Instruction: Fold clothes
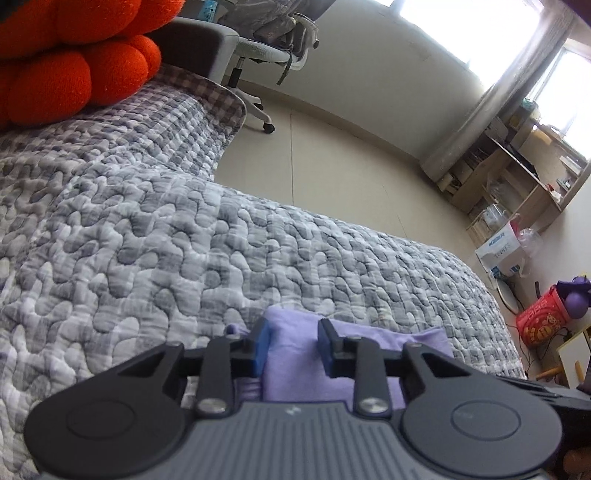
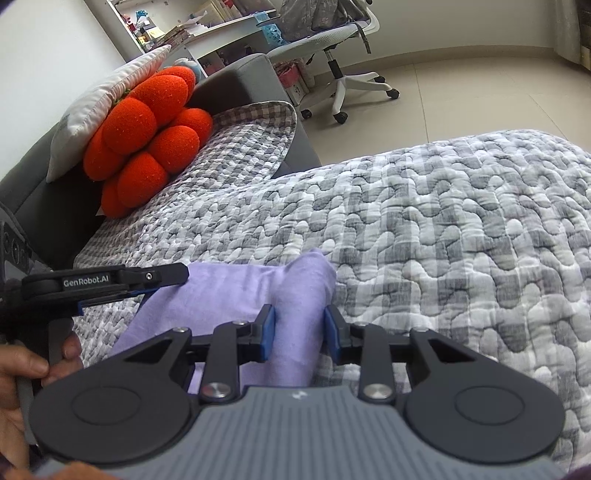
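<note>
Grey-and-white quilted checked bedspread (image 2: 443, 221) covers the bed, orange segmented plush cushion (image 2: 147, 140) at its head. White wheeled mesh office chair (image 2: 340, 44) on beige tiled floor (image 1: 351, 155); bright window (image 1: 469, 22), wooden shelf unit (image 1: 509, 173).

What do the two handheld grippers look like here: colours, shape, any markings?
Both match: the right gripper and left gripper have black linkage arms, blue-padded fingers, round black discs either side and a ribbed grey body. The left one's side reads "GenRobot.AI".

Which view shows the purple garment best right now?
Right wrist: the purple garment lies spread on the quilt, raised fold included. Left wrist shows only a strip of it behind its own jaws.
</note>
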Demonstrator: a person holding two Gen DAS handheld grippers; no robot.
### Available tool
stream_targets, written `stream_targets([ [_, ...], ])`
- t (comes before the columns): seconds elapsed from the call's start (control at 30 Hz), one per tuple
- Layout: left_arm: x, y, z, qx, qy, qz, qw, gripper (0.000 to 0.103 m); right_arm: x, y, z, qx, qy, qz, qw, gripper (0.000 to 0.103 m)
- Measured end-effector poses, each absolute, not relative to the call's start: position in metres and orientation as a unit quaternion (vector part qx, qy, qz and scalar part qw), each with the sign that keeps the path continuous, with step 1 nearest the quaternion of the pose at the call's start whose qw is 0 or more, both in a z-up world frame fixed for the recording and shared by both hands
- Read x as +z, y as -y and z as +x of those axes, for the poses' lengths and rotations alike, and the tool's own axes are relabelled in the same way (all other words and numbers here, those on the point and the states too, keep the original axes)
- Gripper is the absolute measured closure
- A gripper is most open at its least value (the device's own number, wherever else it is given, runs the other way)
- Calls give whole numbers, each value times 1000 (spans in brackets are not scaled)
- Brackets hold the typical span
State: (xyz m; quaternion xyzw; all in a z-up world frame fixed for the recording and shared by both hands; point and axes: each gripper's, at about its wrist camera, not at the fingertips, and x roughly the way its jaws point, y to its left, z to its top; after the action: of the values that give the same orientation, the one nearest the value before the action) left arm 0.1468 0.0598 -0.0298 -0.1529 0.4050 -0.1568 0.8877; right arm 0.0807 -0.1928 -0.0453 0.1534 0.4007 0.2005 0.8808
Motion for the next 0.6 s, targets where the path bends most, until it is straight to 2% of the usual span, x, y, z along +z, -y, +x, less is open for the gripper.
stream_targets([
  [0.2,-35,-58,147,-159,-413,-165,881,73,-42,193,78,198,-398,155,882,70],
  [0.23,-35,-56,147,-154,-412,-163,883,79,-42,193,78,197,-397,155,883,70],
  [0.27,-35,-55,147,-148,-413,-163,884,90,-42,192,77,197,-397,154,883,70],
  [0.33,-33,-57,146,-141,-411,-169,885,96,-42,191,77,197,-396,151,884,70],
  [0.6,-20,-71,128,-130,-383,-175,897,99,-38,187,74,197,-375,140,895,70],
])
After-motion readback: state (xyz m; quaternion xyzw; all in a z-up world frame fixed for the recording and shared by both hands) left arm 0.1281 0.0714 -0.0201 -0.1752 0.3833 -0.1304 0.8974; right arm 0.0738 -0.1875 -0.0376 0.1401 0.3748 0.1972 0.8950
